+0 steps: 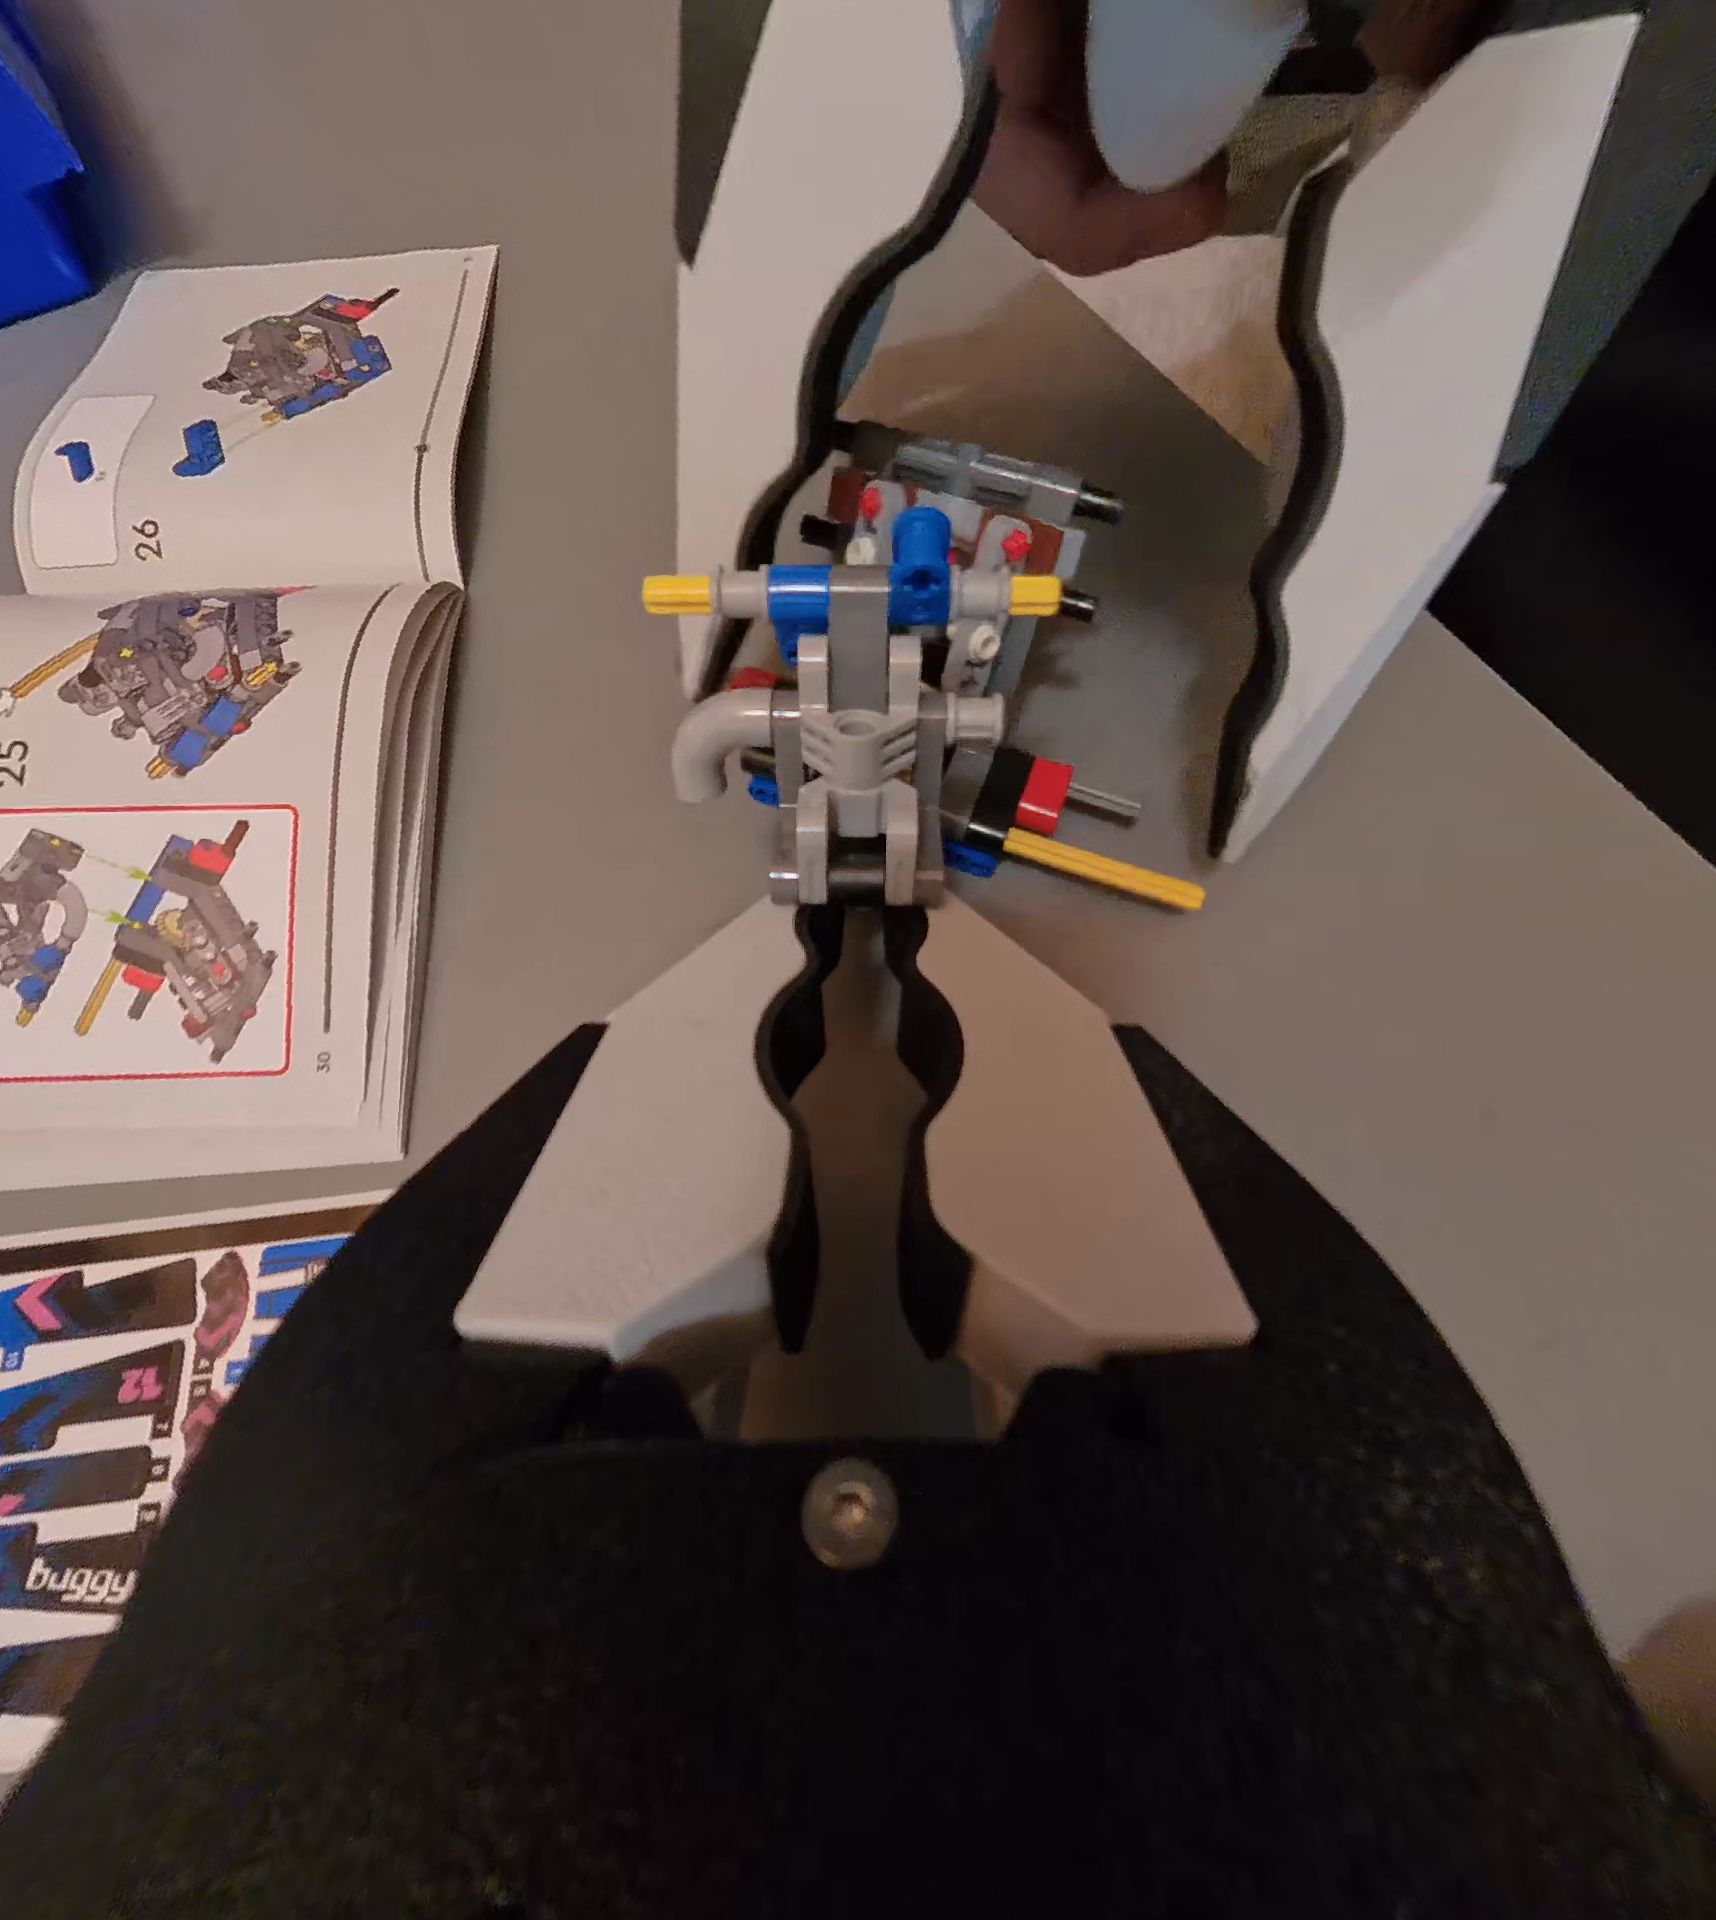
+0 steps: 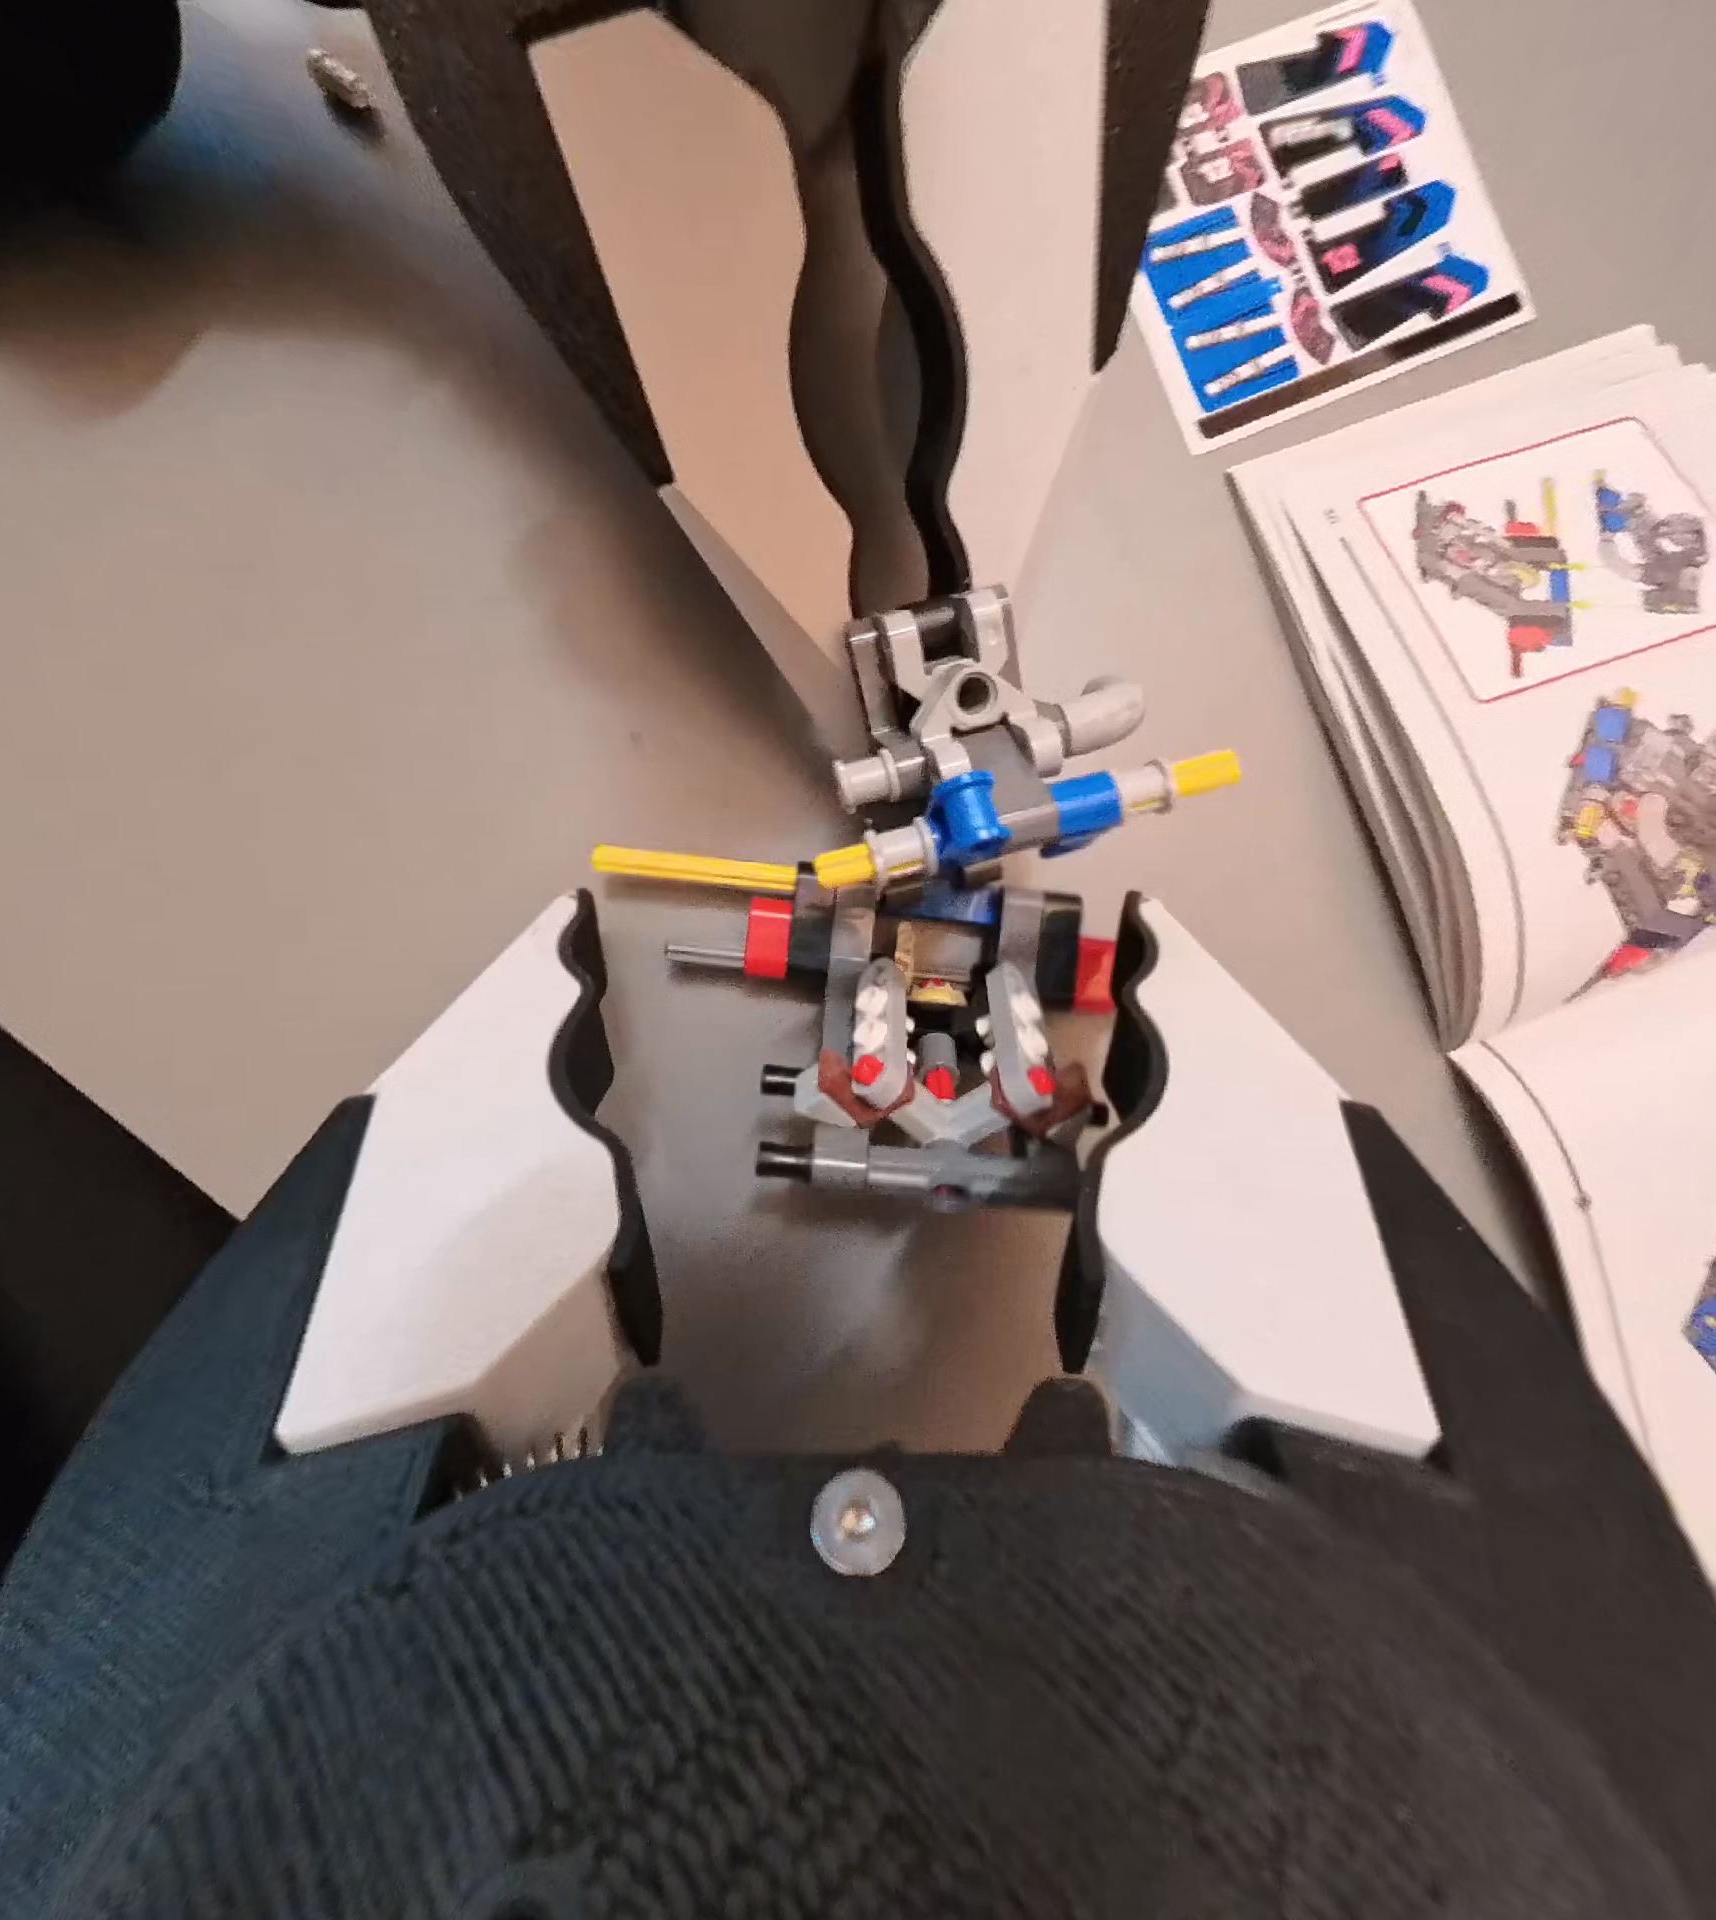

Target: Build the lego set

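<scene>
Left gripper [image 1: 859, 914], fingers pinched nearly shut on bottom edge of grey sub-assembly [image 1: 854, 727], w/ blue/yellow cross-axle on top. Just beyond it, engine block [image 2: 937, 1049] sits on grey table [image 1: 1456, 1039] between right gripper [image 2: 859, 914] fingers, spread wide, only right-hand finger touching it. Left of sub-assembly: open instruction booklet [image 1: 210, 665], sticker sheet [image 1: 54, 1455].

Left wrist view: smaller lego sub-assembly [image 1: 849, 727] in front of larger assembly [image 1: 979, 582], touching it. Open instruction booklet [image 1: 189, 707] on surface [image 1: 1456, 1143] to their left; sticker sheet [image 1: 54, 1475] nearer the camera than booklet.
</scene>
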A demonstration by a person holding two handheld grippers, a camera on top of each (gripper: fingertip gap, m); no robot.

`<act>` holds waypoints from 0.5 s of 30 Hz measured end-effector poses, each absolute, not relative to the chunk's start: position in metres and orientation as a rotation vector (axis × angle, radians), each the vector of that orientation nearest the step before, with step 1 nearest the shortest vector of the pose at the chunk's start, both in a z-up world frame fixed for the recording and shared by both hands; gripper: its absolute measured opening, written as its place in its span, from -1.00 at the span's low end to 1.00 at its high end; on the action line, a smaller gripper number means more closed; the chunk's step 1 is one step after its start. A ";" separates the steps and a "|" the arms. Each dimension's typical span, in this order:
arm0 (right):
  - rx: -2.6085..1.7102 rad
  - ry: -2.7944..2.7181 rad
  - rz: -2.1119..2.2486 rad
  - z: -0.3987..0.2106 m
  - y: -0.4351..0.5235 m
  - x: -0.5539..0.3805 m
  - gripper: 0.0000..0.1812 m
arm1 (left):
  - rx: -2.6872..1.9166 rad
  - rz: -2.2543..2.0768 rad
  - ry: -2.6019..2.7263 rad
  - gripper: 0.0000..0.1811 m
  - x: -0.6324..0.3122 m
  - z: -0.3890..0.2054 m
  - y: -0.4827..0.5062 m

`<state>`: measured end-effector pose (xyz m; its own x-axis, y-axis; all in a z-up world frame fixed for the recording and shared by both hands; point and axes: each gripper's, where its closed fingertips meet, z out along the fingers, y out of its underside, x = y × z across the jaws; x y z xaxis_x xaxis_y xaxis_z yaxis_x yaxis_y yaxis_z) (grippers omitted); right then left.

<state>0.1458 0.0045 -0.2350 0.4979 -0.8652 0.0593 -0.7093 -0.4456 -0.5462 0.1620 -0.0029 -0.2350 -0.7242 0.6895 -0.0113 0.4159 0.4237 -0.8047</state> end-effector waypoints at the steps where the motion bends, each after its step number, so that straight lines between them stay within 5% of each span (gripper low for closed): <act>1: -2.286 1.287 -0.448 -0.237 0.006 0.146 0.05 | -0.955 1.197 -2.359 -0.95 0.162 -0.235 -0.003; 15: -2.257 1.209 -0.436 -0.249 0.008 0.147 0.03 | -1.023 1.194 -2.337 -0.95 0.154 -0.234 0.000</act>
